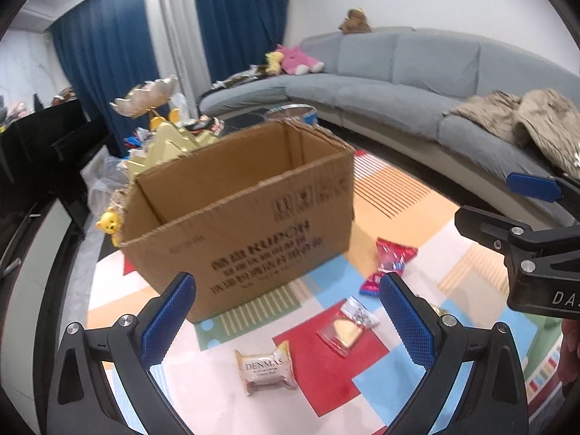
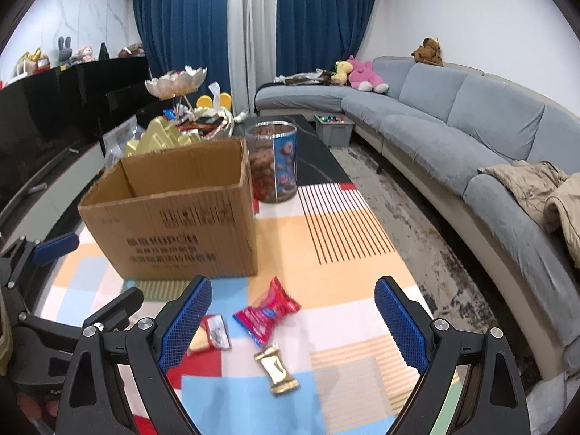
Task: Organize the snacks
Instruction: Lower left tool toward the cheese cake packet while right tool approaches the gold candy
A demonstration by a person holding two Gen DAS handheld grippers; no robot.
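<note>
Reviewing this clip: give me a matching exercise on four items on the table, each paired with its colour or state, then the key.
Things:
1. cardboard box
2. DENMAS packet
3. twisted candy wrapper
4. crinkled snack bag

Descriptions:
A. gold, lying nearest the right gripper
B. red with blue print
C. open at the top, brown
D. pale cream, lying between the left gripper fingers in its view

Pairs: 1-C, 2-D, 3-A, 4-B
</note>
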